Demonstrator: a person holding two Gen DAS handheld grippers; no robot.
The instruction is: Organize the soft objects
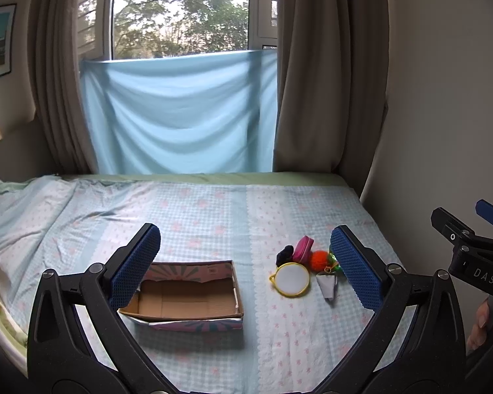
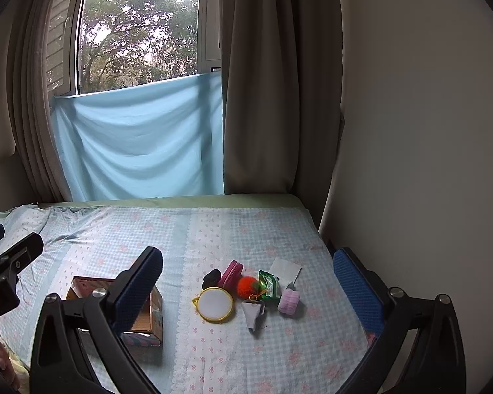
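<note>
**Both claws released, nothing picked yet**

Left wrist view: my left gripper [image 1: 245, 262] hangs spread wide, holding nothing. The cardboard box [image 1: 187, 298] sits lower centre, open-topped, ready to receive.

Right wrist view: my right gripper [image 2: 248, 285] is likewise spread, framing the soft-object cluster [image 2: 249, 290] at centre, probably lined up for a first pick.
</note>
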